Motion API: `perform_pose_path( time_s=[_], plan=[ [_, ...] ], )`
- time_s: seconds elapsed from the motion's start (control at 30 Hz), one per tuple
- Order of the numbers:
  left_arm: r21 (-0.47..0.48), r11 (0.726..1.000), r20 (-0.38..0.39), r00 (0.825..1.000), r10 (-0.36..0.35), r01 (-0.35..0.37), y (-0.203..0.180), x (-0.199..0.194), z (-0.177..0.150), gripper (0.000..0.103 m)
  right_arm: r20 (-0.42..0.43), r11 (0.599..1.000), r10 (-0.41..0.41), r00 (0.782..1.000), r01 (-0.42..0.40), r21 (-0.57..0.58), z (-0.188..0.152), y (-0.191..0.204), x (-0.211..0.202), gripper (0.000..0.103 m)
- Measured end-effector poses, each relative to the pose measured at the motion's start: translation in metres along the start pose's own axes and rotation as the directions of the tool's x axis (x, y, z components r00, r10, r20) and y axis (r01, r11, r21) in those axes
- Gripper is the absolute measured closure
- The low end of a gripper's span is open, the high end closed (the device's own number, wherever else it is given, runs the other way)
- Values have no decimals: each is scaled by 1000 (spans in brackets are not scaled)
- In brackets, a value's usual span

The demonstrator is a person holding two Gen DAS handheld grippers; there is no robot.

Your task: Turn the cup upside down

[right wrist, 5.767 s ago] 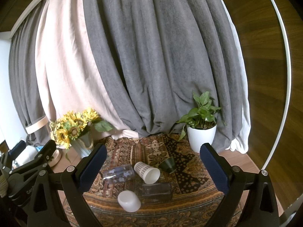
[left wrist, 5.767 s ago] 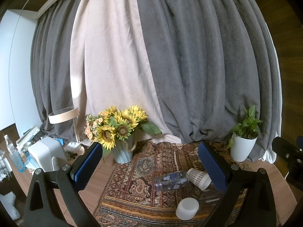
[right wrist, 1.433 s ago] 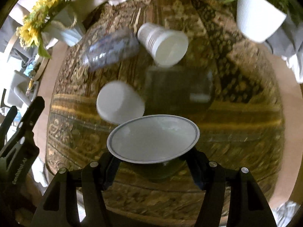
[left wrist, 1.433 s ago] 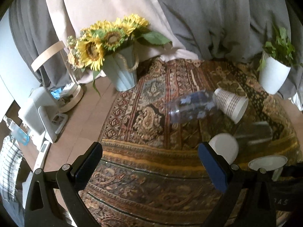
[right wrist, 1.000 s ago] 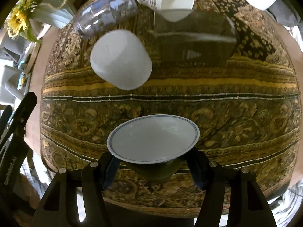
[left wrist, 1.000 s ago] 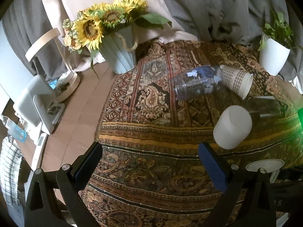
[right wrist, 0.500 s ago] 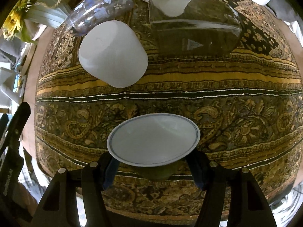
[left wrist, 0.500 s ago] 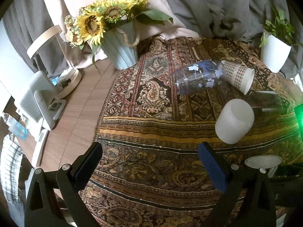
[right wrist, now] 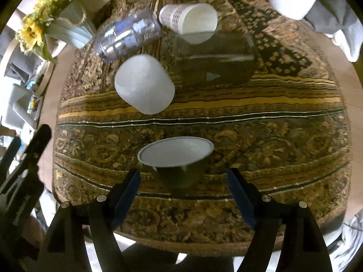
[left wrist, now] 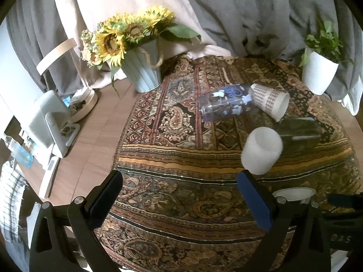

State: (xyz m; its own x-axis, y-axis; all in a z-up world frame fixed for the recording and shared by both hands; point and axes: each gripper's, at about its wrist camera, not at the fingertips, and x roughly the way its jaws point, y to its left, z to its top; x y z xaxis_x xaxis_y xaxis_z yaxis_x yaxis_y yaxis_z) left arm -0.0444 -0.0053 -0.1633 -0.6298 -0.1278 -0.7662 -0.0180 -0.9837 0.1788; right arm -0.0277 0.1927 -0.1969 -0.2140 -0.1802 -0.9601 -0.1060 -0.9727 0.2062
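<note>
Right gripper (right wrist: 182, 192) spread wide, nothing in its grasp, and the cup (right wrist: 175, 158) stands on the rug (right wrist: 272, 136) just ahead of the fingertips, between their lines, mouth up, touching neither pad. Left gripper (left wrist: 179, 197) is wide open too, holding nothing, hovering over the rug; from there the cup's rim (left wrist: 293, 193) peeks out just behind its right finger (left wrist: 255, 200). Farther back lie a white tumbler (right wrist: 145, 83), a clear bottle (right wrist: 127, 36), a paper cup (right wrist: 188, 21) and a dark glass (right wrist: 215, 59).
</note>
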Motion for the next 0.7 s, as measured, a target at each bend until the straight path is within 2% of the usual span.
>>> perform_pose_path(
  time_s=[0.13,0.33,0.57,0.7],
  plan=[
    [17,1000,15,1000,-11,10,-8,-12,-3,0,71,1000,-11,997,11,5,-12,-8,-28,25],
    [44,996,6,997,-76,76,-28,-22,-15,0,182,999,-34,983,32,15,-19,-17,-54,25],
    [48,991,-17,992,-127,128,-62,-28,-36,0,252,999,-45,967,47,-3,-29,-41,-68,25],
    [50,987,-24,988,-151,152,-83,-28,-50,0,265,998,-36,964,46,-31,-34,-53,-66,25]
  ],
)
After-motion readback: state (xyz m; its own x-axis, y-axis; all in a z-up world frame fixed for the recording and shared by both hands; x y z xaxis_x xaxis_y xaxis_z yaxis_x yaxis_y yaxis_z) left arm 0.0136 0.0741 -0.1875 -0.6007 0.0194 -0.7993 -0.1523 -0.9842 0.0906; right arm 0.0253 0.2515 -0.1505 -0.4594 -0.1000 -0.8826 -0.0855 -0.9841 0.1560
